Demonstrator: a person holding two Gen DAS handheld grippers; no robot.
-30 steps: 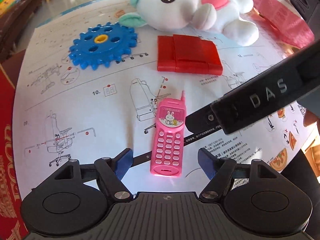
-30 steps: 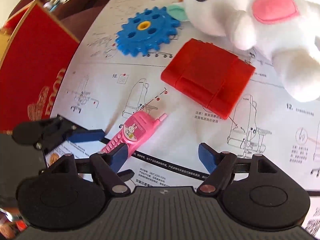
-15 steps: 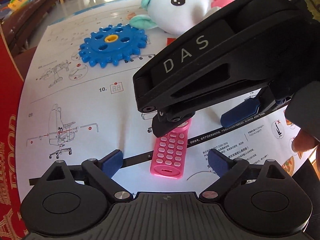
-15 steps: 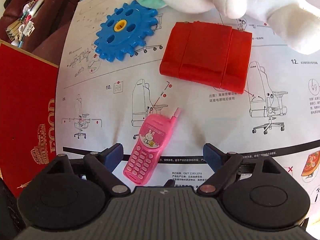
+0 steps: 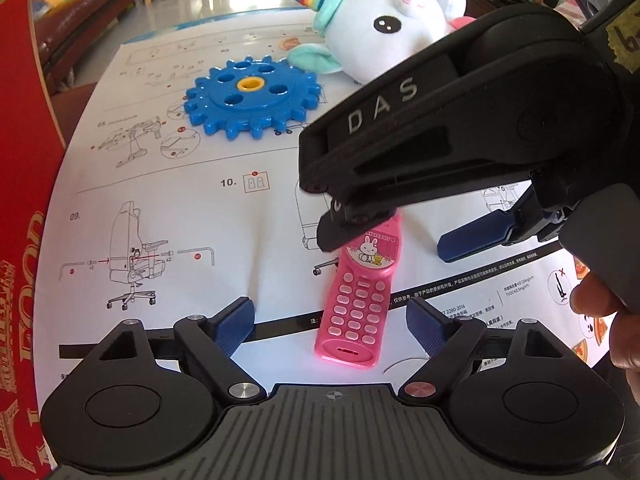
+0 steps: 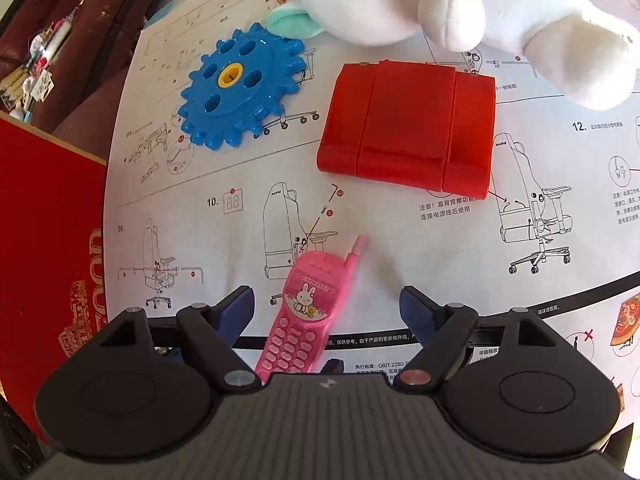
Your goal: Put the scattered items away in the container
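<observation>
Lying flat on the printed instruction sheet (image 6: 224, 216), the pink toy phone (image 5: 358, 300) sits keypad up, right between the blue fingers (image 5: 236, 320) of the left gripper (image 5: 330, 320). Those fingers are spread and closing in, and neither pad touches the phone. Over its antenna end comes the right gripper (image 5: 388, 236), reaching across from the right side, one blue finger visible beyond the phone, the other hidden behind the black linkage. From the right wrist view the phone (image 6: 304, 316) runs up between that gripper's (image 6: 326, 306) spread fingers (image 6: 416, 308) too, nearer the left one; they are also narrowing, with clear paper on both sides of the toy.

Beyond the fingertips lies the blue gear (image 6: 240, 92) with its yellow hub, and to its right a red plastic block (image 6: 408, 128). Farther still, the white unicorn plush (image 5: 384, 28) lies at the far edge of the sheet. Off to the left of the fingers stands a red box (image 6: 48, 240) with gold lettering. A thumb (image 5: 596, 296) shows at the right edge.
</observation>
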